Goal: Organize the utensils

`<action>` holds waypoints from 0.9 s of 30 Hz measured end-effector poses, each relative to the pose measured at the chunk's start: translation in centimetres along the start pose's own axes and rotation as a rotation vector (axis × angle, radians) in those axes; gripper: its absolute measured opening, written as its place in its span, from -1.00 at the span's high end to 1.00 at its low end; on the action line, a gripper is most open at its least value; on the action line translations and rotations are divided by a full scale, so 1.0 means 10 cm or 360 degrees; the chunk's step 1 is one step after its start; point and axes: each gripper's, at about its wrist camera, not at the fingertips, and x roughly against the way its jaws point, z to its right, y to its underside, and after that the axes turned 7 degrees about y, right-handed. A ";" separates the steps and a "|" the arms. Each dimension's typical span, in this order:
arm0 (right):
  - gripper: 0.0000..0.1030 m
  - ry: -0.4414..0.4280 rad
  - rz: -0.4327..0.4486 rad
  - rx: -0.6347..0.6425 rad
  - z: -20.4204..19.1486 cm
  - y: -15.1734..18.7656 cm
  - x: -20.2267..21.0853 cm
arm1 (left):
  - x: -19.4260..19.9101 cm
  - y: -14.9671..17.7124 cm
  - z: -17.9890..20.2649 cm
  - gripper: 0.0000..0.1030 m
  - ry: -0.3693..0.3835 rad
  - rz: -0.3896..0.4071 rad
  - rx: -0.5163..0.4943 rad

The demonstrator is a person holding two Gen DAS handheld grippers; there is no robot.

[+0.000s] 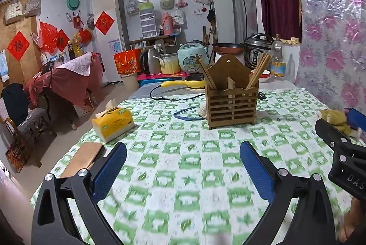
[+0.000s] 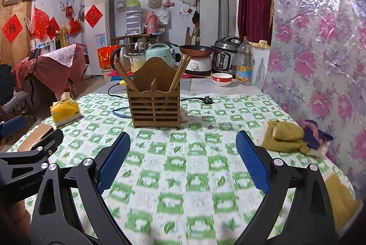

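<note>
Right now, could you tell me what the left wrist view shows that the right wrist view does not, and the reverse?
Only the left wrist view shows the yellow electric pan behind the holder.

Only the right wrist view shows the black plug lying on the cloth, the whole red-and-white bowl, and the yellow cloth in full.

Both show the wooden utensil holder with chopsticks leaning in its two compartments, the yellow tissue pack, the green checked tablecloth, and both grippers open and empty: left gripper, right gripper.
</note>
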 end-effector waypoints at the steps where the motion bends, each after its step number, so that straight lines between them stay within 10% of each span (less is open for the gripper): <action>1: -0.76 0.0003 -0.0008 0.0001 -0.01 -0.03 -0.10 | -0.10 -0.03 0.00 -0.89 0.0002 -0.0011 0.0003; 27: -0.76 0.0000 -0.0069 -0.0053 -0.02 -0.03 -0.74 | -0.80 -0.14 -0.02 -0.89 0.0015 -0.0059 0.0024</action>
